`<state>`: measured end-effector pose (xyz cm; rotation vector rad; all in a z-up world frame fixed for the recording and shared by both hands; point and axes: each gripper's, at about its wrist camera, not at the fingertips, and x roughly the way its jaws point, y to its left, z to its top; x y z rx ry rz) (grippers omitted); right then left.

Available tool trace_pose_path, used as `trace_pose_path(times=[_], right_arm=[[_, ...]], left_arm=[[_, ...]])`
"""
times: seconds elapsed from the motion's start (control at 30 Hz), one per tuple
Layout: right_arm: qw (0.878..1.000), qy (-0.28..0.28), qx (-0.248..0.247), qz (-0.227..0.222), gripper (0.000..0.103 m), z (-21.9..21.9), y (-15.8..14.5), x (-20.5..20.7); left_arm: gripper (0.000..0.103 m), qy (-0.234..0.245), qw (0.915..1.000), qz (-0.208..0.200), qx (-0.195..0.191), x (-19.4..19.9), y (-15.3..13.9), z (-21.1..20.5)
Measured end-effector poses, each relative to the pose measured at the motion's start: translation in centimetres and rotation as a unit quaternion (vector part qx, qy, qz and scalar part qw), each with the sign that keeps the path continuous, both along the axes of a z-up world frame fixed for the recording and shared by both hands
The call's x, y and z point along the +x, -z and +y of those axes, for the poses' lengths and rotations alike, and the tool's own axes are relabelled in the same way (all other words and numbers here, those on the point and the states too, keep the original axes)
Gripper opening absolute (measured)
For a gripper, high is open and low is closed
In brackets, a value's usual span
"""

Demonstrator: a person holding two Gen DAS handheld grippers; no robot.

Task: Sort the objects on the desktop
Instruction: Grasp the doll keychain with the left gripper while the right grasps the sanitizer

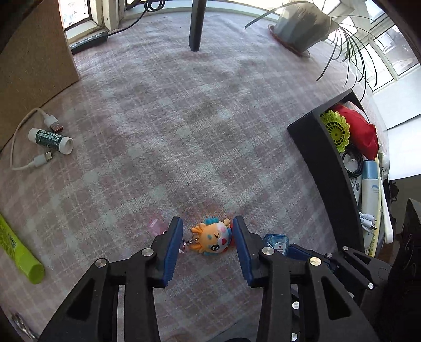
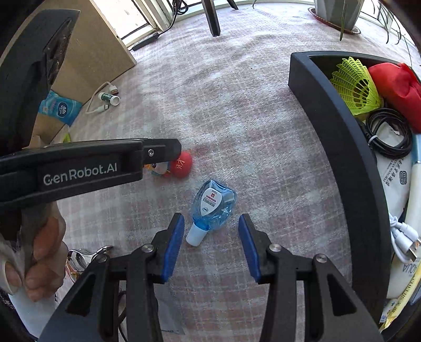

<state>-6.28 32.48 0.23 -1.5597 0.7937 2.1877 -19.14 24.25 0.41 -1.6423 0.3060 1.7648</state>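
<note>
A small cartoon keychain figure [image 1: 214,238] lies on the checked tablecloth. My left gripper [image 1: 208,231] is open with its blue pads on either side of the figure, not touching it. The right wrist view shows the figure's red part [image 2: 181,164] under the left gripper's finger [image 2: 160,151]. A small blue bottle with a white cap [image 2: 210,207] lies just ahead of my right gripper [image 2: 210,234], which is open, with the cap between its fingertips. The bottle also shows in the left wrist view [image 1: 276,242]. A black box [image 2: 339,147] at the right holds sorted items.
The box holds a yellow shuttlecock [image 2: 352,84], a red pouch [image 2: 397,84], cables and tubes. At the left lie a white USB cable [image 1: 18,139], a small green-labelled tube [image 1: 51,139] and a lime-green tube [image 1: 18,252]. A cardboard box [image 1: 31,65], a plant pot [image 1: 302,26] and a dark post [image 1: 196,23] stand at the back.
</note>
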Motion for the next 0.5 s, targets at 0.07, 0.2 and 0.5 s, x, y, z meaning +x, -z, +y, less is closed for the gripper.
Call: trace_pose_path(times=[0.07,0.2,0.5], right_arm=[[1.0,-0.008,0.018,-0.005,0.042,-0.1,-0.1,-0.4],[1.0,-0.016,0.022,-0.01,0.043,0.0,-0.1,-1.0],[0.997,-0.047,0.058,-0.018,0.032,0.1,-0.2,-0.5]], left_arm=[[0.038,0.0,1.0,-0.003,0.006,0.3,-0.1,-0.5],[0.039,-0.014,0.9998,-0.011,0.01,0.3,-0.3,-1.4],[0.047,-0.028,0.9995,-0.013,0.006,0.2,-0.2,-0.9]])
